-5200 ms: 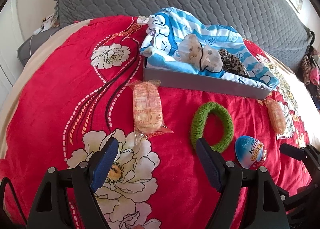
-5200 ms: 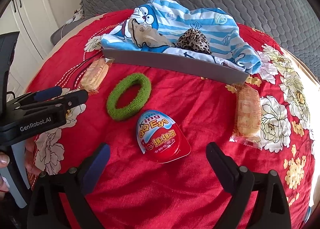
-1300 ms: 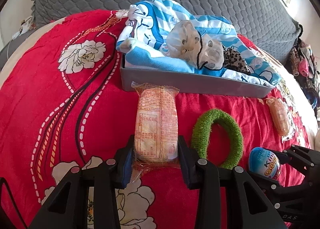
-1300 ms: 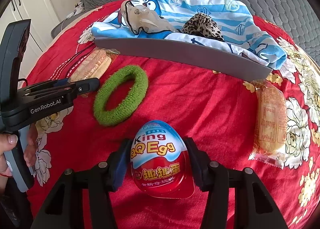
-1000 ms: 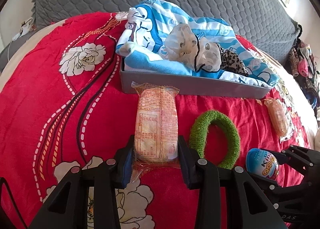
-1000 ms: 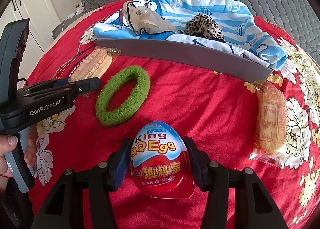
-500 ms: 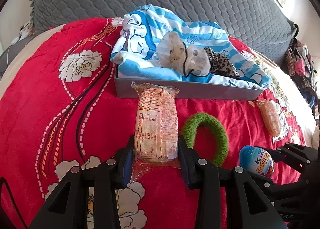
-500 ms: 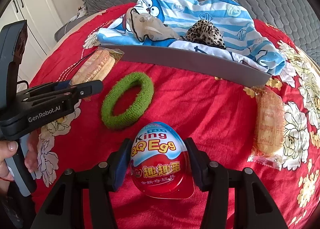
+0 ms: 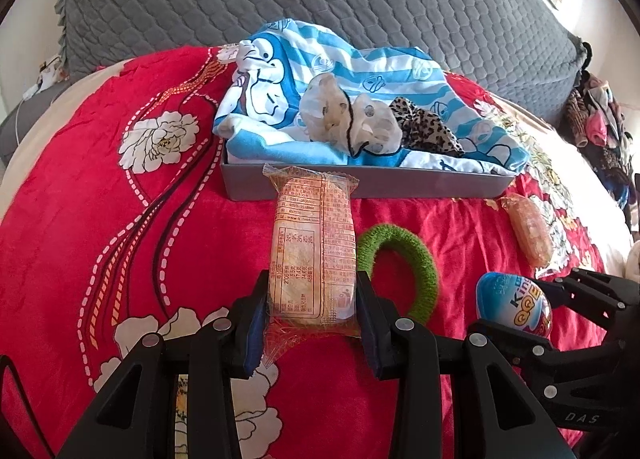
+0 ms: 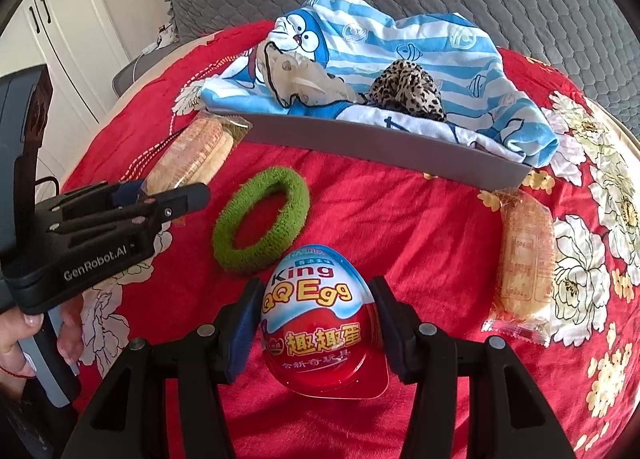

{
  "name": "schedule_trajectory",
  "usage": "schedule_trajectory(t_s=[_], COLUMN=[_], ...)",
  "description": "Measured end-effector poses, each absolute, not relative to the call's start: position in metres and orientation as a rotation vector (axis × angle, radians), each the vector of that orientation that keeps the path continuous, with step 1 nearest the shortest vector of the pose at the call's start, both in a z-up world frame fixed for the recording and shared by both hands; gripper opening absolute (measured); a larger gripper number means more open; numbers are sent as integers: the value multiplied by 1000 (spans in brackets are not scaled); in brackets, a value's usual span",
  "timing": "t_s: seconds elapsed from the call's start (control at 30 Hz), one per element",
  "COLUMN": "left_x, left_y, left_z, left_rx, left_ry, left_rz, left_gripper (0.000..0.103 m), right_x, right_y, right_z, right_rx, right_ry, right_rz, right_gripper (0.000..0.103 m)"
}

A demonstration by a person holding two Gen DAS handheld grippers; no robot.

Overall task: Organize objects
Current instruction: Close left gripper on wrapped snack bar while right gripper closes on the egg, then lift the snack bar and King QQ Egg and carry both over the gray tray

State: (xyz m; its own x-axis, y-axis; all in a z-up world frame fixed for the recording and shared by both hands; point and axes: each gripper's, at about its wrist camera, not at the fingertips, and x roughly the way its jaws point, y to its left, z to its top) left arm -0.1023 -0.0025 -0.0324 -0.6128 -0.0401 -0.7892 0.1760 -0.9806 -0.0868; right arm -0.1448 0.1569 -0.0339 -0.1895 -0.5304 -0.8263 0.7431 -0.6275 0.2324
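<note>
1. Left gripper (image 9: pixel 311 315) clamped on a clear-wrapped rectangular biscuit pack with orange print (image 9: pixel 312 259), held above the red floral bedspread (image 9: pixel 100 219).
2. Right gripper (image 10: pixel 316 333) clamped on a red-and-blue plastic King QQ Egg toy egg (image 10: pixel 322 319).
3. Fuzzy green ring hair tie (image 10: pixel 262 225) lies on the bedspread between the grippers.
4. Grey shallow tray (image 9: pixel 400 183) beyond, holding a blue-striped cartoon cloth (image 9: pixel 340 71).
5. Second wrapped biscuit pack (image 10: pixel 524 255) lies just beside the tray's right corner.

Red floral bedspread (image 10: pixel 420 219), green hair ring (image 10: pixel 262 221), blue-striped cloth (image 10: pixel 420 43), grey tray (image 10: pixel 380 149), red-and-blue egg (image 10: pixel 320 315)
</note>
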Motion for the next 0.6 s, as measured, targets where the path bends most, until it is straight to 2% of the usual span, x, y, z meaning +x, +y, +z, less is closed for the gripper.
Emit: schedule_trajectory(t_s=[0.6], left_x=[-94], left_y=[19], left_z=[-16], left_rx=[1292], left_ry=[174], left_rz=[-2726], left_gripper=[41], right_x=[-150], right_y=[167], right_z=[-9], right_rx=[1139], right_ry=[225], right_rz=[-1971], right_gripper=[54])
